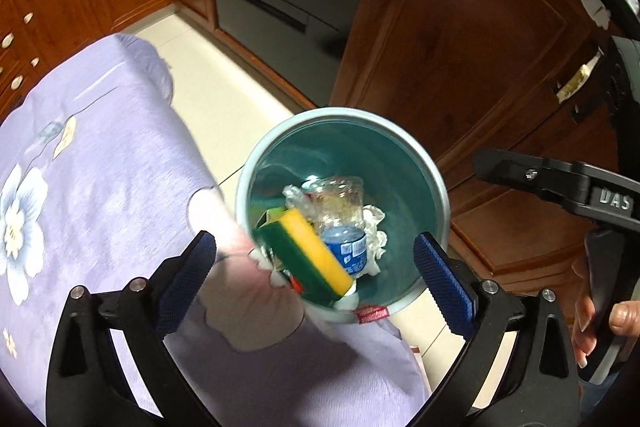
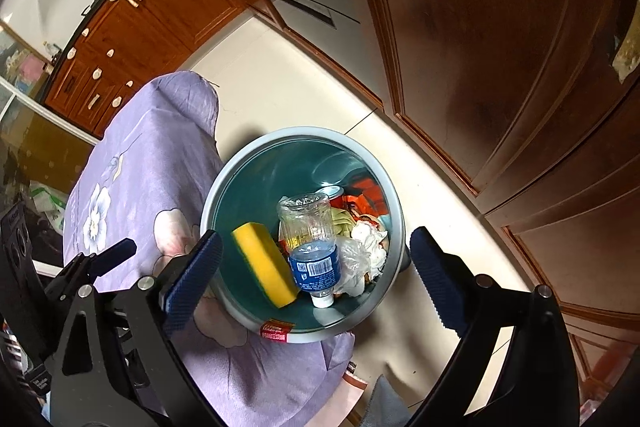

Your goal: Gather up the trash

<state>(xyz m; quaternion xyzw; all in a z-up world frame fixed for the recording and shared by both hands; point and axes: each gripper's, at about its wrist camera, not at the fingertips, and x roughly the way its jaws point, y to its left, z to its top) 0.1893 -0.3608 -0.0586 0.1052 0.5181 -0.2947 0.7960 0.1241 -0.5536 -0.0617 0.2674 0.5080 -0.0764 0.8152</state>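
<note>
Trash fills the round teal plastic bin (image 1: 400, 147) on the pale tiled floor (image 1: 224, 75): a yellow-and-green scouring sponge (image 1: 310, 255) leans beside a clear plastic bottle with a blue label (image 2: 310, 247) and crumpled white paper (image 2: 370, 241). Above it, the left gripper (image 1: 316, 265) and right gripper (image 2: 316, 271) both hover with jaws wide apart, gripping nothing. A lilac floral cloth (image 1: 100, 155) lies alongside.

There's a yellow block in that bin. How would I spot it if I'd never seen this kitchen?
Find the round teal bin on the pale floor beside the purple flowered cloth. Inside, left of the clear plastic bottle with the blue label, lies the sponge. It alone is a bright yellow slab, backed with dark green scouring pad.
</note>
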